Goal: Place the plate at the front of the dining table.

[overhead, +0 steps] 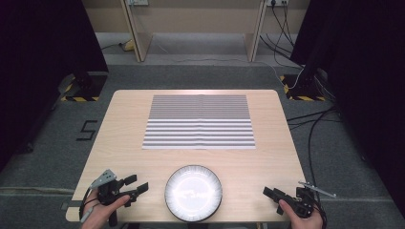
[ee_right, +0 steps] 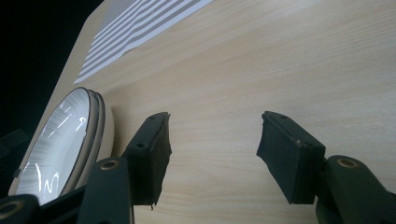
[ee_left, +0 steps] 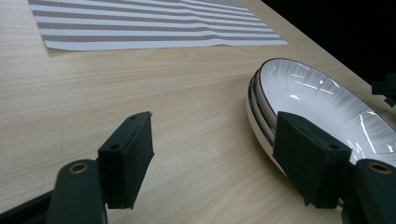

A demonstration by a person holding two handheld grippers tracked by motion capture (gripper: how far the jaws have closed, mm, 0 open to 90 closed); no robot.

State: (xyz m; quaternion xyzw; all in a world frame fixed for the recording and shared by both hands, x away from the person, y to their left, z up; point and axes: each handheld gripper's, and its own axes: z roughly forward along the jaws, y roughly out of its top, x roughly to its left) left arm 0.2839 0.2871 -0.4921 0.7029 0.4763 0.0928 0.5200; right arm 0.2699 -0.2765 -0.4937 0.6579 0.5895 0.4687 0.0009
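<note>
A white plate (overhead: 193, 192) with a dark rim sits near the table's front edge, stacked on at least one more plate (ee_left: 327, 107). Farther back lies a grey-and-white striped mat (overhead: 199, 121). My left gripper (overhead: 136, 185) rests at the front left, open and empty, jaws pointing toward the plate. Its right pad (ee_left: 308, 158) stands close in front of the plate's rim. My right gripper (overhead: 271, 193) is at the front right, open and empty, with the plates (ee_right: 65, 149) to its left and bare wood between its pads (ee_right: 149, 158).
The wooden table (overhead: 119, 138) stands on grey carpet. Dark curtains hang on both sides, with black stands and cables (overhead: 310, 129) on the floor to the right. A wooden frame (overhead: 196, 28) stands behind the table.
</note>
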